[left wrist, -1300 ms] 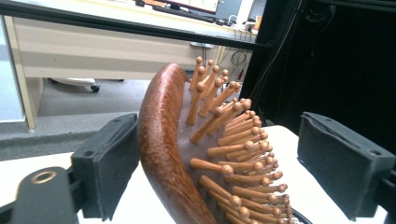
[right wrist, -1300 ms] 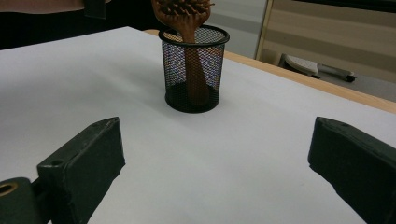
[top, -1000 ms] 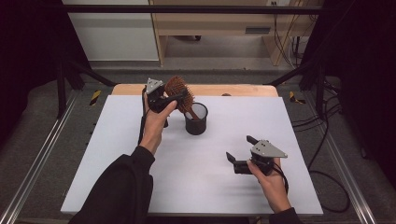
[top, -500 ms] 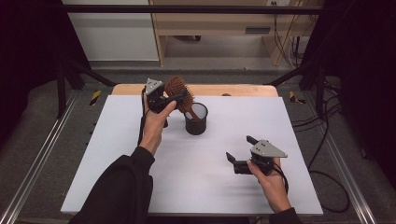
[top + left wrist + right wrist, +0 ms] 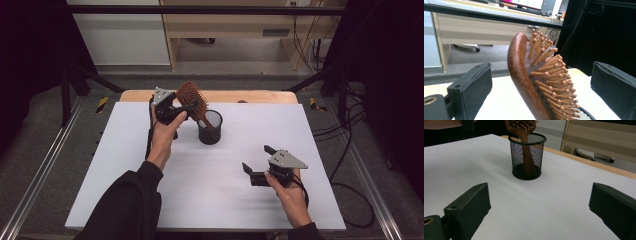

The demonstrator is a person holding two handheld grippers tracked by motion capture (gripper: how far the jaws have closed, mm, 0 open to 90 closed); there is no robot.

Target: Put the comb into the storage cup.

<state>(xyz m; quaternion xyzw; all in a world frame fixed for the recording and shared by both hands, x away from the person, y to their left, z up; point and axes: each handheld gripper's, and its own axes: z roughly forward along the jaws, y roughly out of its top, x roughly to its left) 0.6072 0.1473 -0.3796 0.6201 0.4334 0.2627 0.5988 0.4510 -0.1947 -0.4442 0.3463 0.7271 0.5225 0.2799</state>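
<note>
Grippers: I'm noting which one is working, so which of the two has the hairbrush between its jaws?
The left gripper, raised beside the mesh cup, jaws open around the hairbrush. The right gripper rests open on the table, nothing between its jaws.

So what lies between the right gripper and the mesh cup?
Nothing: bare white table runs from the right gripper to the mesh cup, seen in the right gripper view.
</note>
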